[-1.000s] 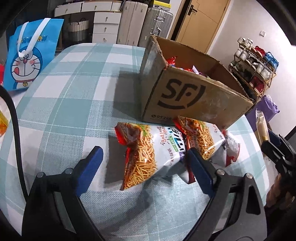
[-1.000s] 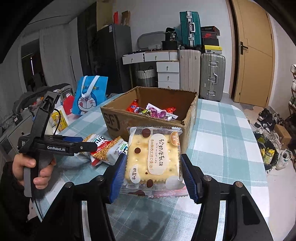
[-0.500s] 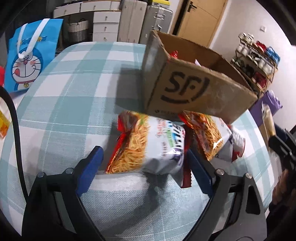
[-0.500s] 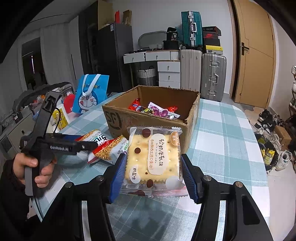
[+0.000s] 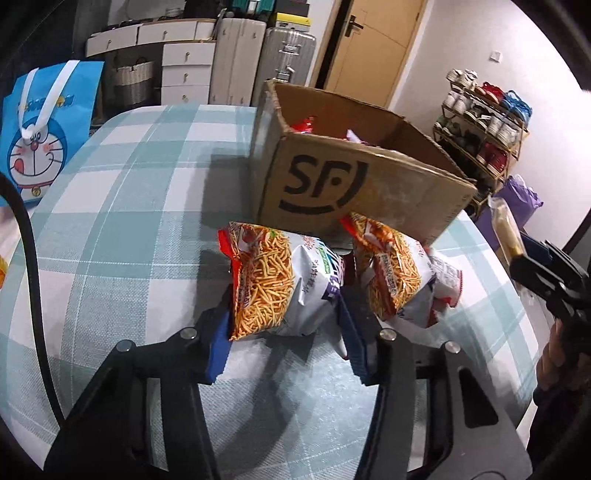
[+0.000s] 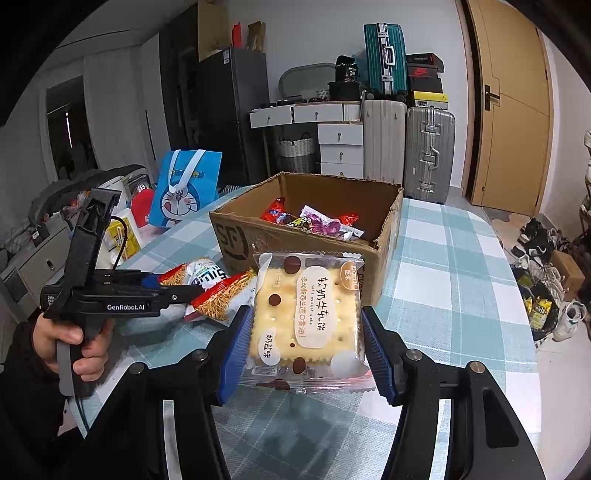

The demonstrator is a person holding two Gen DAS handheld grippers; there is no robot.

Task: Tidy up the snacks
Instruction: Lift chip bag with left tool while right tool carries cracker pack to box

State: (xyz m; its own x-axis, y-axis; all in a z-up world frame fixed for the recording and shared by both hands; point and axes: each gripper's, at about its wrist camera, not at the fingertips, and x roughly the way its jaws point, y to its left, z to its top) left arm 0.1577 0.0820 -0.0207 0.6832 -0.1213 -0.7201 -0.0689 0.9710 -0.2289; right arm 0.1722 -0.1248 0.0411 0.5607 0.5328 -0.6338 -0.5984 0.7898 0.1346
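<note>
Walls point(image 6: 317, 33): white paint is showing behind the stacked luggage.
Door point(image 6: 513, 110): a tan wooden door is standing shut at the right, with a dark handle.
Drawers point(image 6: 340, 147): a white chest is sitting against the back wall, beside a woven basket point(image 6: 297, 153).
Suitcases point(image 6: 428, 155): silver and cream cases are standing upright by the drawers; a teal one point(image 6: 384, 61) is resting on top.
Fridge point(image 6: 232, 110): a dark, tall unit is standing left of the drawers.
Shoe rack point(image 5: 484, 136): it is holding pairs of shoes along the right wall.
Floor point(image 6: 543, 243): shoes are lying scattered near the door.
Surface point(image 5: 122, 177): a teal and white checked cloth is covering it.
</note>
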